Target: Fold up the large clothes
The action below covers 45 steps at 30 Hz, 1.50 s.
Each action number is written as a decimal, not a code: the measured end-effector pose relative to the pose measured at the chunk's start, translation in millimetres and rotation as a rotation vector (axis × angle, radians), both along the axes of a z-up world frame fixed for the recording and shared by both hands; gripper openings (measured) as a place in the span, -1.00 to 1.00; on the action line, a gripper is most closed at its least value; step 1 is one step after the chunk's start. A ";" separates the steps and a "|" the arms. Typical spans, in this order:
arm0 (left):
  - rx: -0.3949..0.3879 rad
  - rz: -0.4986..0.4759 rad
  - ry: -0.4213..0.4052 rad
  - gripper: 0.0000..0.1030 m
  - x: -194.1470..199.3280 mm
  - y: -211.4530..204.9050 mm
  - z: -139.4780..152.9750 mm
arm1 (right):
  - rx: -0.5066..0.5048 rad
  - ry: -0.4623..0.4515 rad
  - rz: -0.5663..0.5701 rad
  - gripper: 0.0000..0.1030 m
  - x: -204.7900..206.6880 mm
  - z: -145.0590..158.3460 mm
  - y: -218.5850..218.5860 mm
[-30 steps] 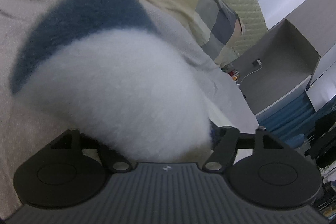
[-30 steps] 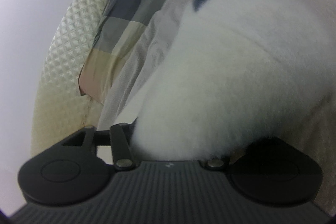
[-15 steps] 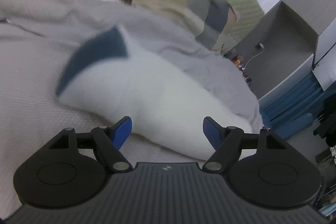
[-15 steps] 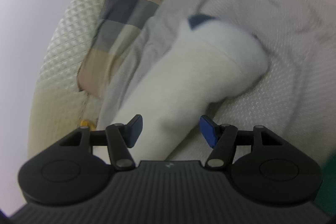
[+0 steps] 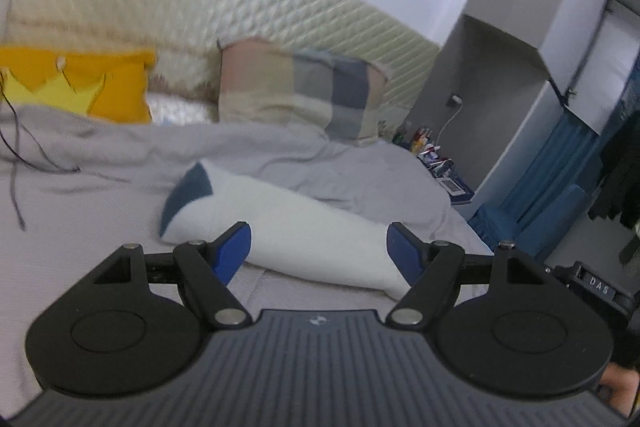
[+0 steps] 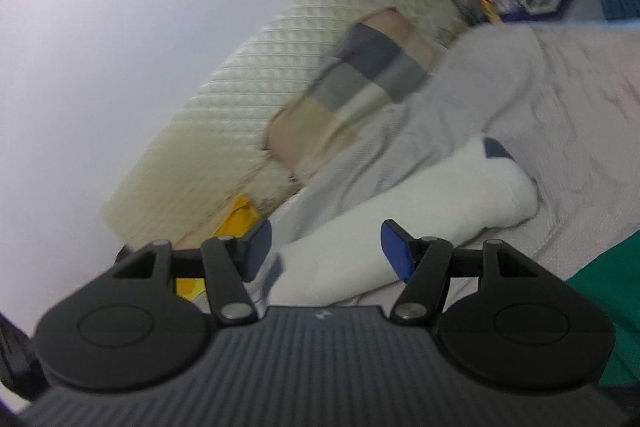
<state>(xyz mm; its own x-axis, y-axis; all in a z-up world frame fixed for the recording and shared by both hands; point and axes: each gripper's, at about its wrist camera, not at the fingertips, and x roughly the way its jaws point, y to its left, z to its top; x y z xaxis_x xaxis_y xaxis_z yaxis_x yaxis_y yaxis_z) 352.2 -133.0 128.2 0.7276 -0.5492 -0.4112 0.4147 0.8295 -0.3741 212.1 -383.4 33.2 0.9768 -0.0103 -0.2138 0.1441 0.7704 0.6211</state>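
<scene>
While both grippers, left (image 5: 318, 253) and right (image 6: 324, 251), gape empty, the white garment (image 5: 304, 227) lies folded on grey bedding (image 5: 80, 195).

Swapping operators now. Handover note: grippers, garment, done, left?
Left gripper: jaws open, holding nothing, clear of the cloth.
Right gripper: jaws open, holding nothing, clear of the cloth.
The white fleece garment, with a navy patch at one end, lies as a long bundle on the grey bedspread, in front of the checked pillow.
Done: garment gathered lengthwise and set down.
Left: probably one more fold across its length; the bundle looks loose, so check it before regrasping.
</scene>
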 end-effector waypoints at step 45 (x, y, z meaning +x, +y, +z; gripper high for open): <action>0.189 -0.001 -0.226 0.68 -340.4 57.9 -49.3 | -0.532 -0.038 0.005 0.27 -247.5 -36.9 159.3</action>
<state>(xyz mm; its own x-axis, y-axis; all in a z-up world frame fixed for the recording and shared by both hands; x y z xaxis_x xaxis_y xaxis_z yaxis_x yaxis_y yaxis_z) 11.9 -75.1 78.9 0.8122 -0.4787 -0.3334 0.4704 0.8754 -0.1111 -35.4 -224.1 -3.6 0.9840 -0.1026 -0.1454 0.1243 0.9809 0.1495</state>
